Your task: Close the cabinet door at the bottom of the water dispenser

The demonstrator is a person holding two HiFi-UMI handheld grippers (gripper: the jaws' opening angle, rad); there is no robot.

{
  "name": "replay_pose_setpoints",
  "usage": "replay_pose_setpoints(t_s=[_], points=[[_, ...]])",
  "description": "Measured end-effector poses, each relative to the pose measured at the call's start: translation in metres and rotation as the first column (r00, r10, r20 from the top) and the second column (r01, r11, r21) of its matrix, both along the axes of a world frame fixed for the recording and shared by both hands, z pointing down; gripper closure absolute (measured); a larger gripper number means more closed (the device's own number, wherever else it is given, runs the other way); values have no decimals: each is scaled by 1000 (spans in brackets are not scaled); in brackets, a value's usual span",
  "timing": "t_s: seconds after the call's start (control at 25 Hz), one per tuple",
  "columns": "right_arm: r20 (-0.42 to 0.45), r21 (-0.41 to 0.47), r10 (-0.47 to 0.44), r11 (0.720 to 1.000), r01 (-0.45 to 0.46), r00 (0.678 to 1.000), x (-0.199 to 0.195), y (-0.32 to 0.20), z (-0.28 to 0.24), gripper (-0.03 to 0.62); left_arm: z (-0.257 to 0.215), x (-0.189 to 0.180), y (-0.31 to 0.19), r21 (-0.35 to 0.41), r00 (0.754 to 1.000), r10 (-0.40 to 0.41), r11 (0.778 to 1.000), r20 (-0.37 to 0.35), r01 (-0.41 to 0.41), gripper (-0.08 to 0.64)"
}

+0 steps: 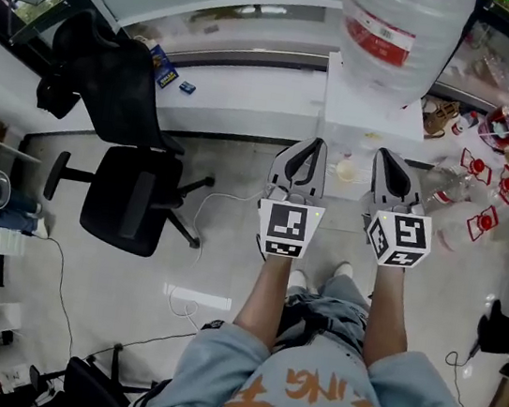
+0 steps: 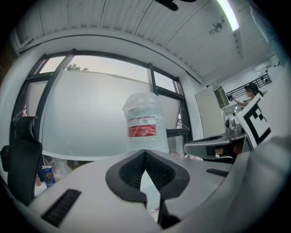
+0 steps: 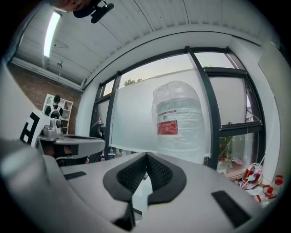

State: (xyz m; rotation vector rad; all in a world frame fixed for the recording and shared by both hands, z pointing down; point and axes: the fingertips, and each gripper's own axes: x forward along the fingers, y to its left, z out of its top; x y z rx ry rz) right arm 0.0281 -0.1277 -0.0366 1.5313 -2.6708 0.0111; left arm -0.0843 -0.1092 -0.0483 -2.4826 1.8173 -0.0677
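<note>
Before the water dispenser, left gripper and right gripper closed empty, office chair well left.

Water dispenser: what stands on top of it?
A large clear water bottle with a red label stands on the dispenser. Its bottom cabinet door is hidden from view.

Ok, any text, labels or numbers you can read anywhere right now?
Nothing reads cleanly.
Water bottle, red label: print too blurred.
Sweatshirt, orange lettering: upside down and creased, unreadable.
Marker cubes: black-and-white patterns, no words.
Blue carton by the window: too small.
</note>
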Motion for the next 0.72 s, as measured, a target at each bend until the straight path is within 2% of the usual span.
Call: replay_pose_setpoints(t_s=[0.24, 0.72], points=[[-11, 11, 8, 1000, -8, 1000, -2, -9, -6, 565, -1, -14, -10, 2, 998, -57, 998, 7, 57, 540], [-44, 36, -16, 999, 17, 999, -17, -13, -5, 565, 2, -26, -17, -3, 998, -67, 998, -23, 67, 540]])
